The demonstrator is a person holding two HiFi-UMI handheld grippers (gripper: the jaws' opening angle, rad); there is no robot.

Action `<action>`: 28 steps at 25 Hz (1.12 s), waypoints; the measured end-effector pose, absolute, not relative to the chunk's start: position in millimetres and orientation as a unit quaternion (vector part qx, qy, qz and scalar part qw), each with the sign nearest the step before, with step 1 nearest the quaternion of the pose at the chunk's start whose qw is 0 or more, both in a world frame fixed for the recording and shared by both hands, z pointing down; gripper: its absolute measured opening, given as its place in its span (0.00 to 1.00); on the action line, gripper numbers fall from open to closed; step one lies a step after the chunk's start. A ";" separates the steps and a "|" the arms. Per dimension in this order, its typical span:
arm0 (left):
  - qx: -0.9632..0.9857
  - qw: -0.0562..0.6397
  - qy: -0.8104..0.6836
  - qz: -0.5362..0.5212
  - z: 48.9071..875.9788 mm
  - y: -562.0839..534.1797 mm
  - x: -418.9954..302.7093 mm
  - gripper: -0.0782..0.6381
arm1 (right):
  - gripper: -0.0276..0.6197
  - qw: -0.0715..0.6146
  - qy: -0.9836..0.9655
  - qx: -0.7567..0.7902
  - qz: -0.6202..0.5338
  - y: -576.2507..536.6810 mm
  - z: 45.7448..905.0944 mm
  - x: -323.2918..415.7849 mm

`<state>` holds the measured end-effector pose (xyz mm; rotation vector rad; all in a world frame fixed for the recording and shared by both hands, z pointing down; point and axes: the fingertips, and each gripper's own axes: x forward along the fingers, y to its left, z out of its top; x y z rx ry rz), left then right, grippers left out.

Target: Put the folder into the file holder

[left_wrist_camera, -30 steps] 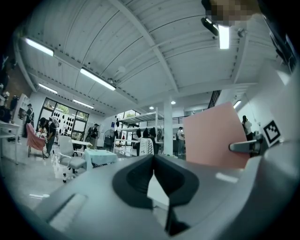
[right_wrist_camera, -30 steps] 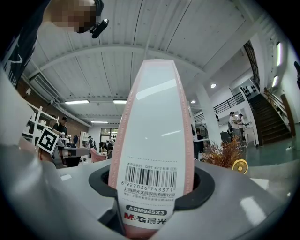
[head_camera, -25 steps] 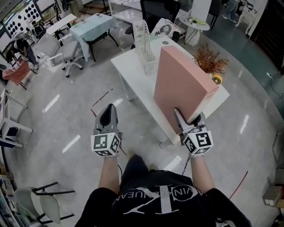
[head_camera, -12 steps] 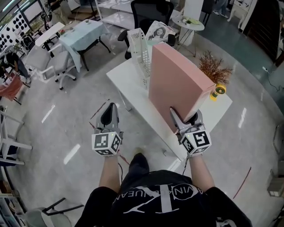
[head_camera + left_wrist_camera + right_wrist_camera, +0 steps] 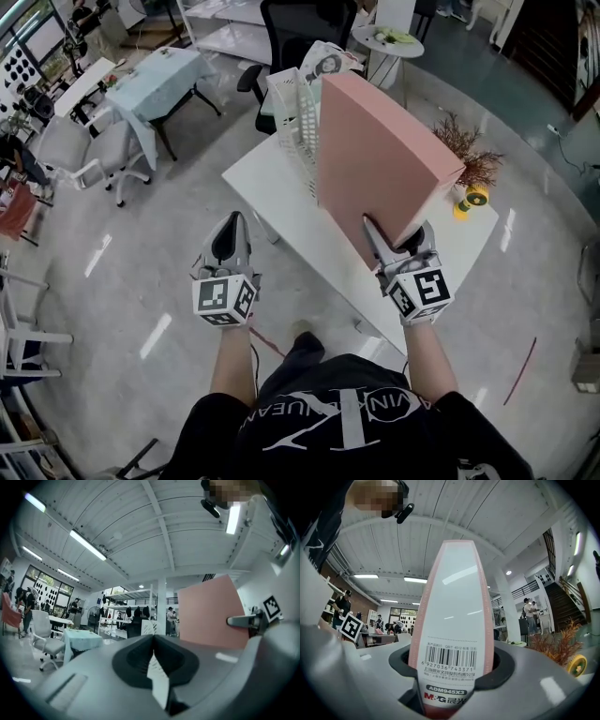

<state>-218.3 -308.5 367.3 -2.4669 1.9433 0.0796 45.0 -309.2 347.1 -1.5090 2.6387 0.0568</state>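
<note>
Now mid-carry: the right gripper [image 5: 395,246] clamps the pink folder [image 5: 380,155] by its spine, upright over the surface [image 5: 281,202] beside the file holder [image 5: 292,122]. Next it likely needs aligning with a slot and lowering; the left gripper [image 5: 228,246] hangs closed, empty.

Pink folder [image 5: 384,159] with a white barcoded spine, white perforated file holder [image 5: 292,117], white table [image 5: 281,206], pale teal tablecloth [image 5: 155,80]
</note>
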 end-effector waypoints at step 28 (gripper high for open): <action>-0.821 -0.036 0.569 0.014 404.1 -452.2 -261.5 0.11 | 0.51 0.024 0.846 -0.526 0.077 -462.5 323.2 -33.5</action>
